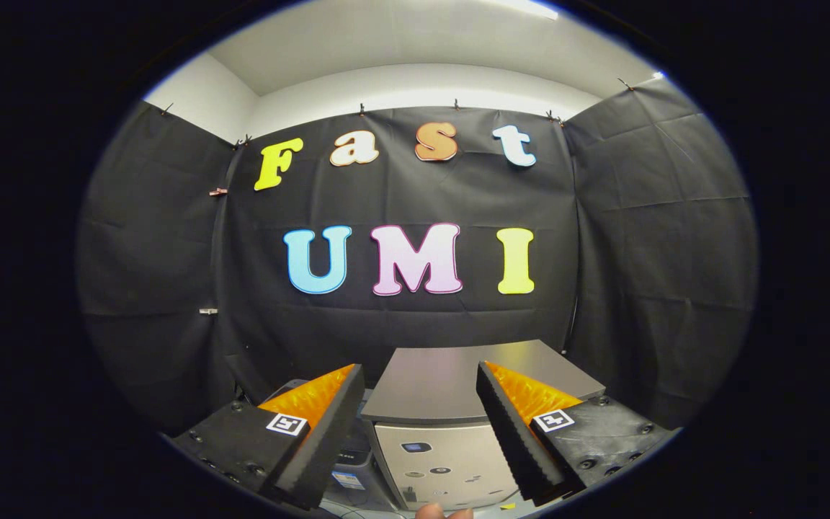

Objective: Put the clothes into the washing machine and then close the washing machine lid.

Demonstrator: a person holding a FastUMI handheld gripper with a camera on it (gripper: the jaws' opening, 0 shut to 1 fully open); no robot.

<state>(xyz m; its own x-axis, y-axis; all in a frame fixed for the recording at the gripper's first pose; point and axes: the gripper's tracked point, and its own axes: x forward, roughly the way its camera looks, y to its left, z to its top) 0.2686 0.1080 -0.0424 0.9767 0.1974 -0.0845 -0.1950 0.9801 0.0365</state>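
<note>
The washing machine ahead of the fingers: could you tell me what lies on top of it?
The washing machine has only its flat grey lid on top, apparently shut; the lid hides the inside. The gripper is open, holding nothing.

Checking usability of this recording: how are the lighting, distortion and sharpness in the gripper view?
Gripper view: strong fisheye bending, the cloth wall bulging outward; even overhead light with a bright strip on the ceiling; soft sheen on the washing machine lid, no harsh glare; the open gripper and machine look sharp, no motion blur.

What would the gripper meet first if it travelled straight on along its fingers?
Probably the washing machine just ahead: its front panel and shut lid show between the open gripper's fingers. Depth is unclear.
</note>
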